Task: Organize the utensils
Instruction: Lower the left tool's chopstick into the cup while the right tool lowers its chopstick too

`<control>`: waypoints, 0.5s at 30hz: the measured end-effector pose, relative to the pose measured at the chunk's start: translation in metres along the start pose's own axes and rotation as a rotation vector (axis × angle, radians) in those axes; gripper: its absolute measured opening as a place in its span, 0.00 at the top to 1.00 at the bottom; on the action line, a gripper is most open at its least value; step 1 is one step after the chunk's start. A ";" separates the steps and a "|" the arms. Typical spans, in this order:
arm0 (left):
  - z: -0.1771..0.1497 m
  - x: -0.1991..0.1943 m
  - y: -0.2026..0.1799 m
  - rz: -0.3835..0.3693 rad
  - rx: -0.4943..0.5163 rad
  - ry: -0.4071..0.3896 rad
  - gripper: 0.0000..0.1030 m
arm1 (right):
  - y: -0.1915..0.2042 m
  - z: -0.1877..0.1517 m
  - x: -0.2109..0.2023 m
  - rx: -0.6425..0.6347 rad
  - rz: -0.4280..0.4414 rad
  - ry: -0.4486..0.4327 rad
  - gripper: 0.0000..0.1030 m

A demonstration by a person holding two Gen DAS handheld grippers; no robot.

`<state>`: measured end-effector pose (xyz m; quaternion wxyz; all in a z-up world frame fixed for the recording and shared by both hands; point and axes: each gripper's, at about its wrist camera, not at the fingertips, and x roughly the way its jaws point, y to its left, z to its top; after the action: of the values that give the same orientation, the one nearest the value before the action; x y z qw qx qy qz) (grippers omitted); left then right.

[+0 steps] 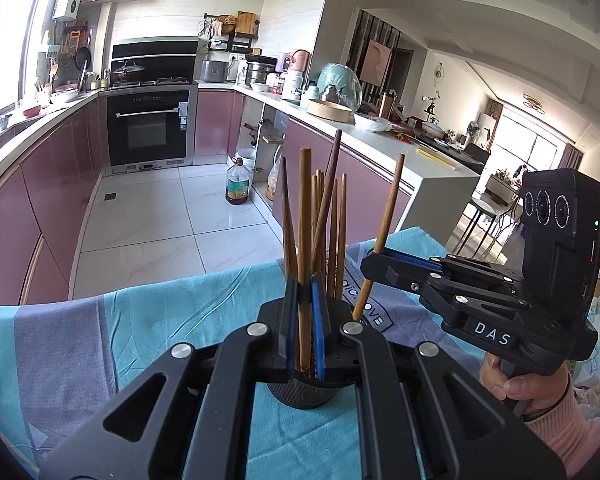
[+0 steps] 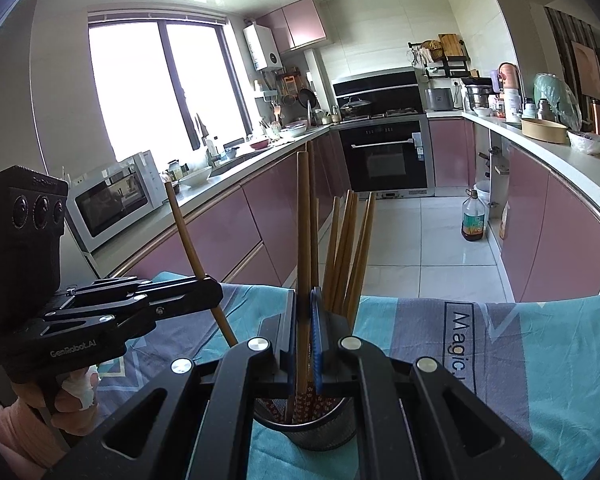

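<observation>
A black mesh holder (image 1: 304,394) stands on the blue cloth and holds several brown wooden chopsticks (image 1: 332,216). My left gripper (image 1: 305,288) is shut on one upright chopstick (image 1: 305,216) whose lower end is inside the holder. My right gripper (image 1: 374,270) comes in from the right, shut on another chopstick (image 1: 384,236) that leans with its tip at the holder's rim. In the right wrist view the holder (image 2: 312,428) sits below my right gripper (image 2: 305,304), which pinches its chopstick (image 2: 303,220). The left gripper (image 2: 208,284) grips its chopstick (image 2: 192,252) at the left.
The blue and grey cloth (image 1: 160,320) covers the table, whose far edge drops to the tiled kitchen floor. Pink cabinets (image 2: 228,224) and an oven (image 1: 148,128) line the walls. An oil bottle (image 1: 239,182) stands on the floor.
</observation>
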<state>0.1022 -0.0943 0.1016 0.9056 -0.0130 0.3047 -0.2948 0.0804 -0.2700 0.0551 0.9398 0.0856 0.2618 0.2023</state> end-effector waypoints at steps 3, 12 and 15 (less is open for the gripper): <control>0.002 0.002 0.001 -0.005 0.002 0.010 0.93 | 0.000 -0.001 0.003 0.001 0.000 0.008 0.95; 0.010 0.020 0.001 -0.019 0.015 0.036 0.93 | -0.006 0.001 0.007 0.013 -0.008 0.018 0.95; 0.009 0.029 0.002 -0.016 0.011 0.046 0.93 | -0.008 0.000 0.010 0.020 -0.013 0.024 0.95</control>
<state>0.1265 -0.1099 0.0933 0.8960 -0.0037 0.3235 -0.3040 0.0911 -0.2726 0.0486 0.9370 0.0911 0.2755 0.1946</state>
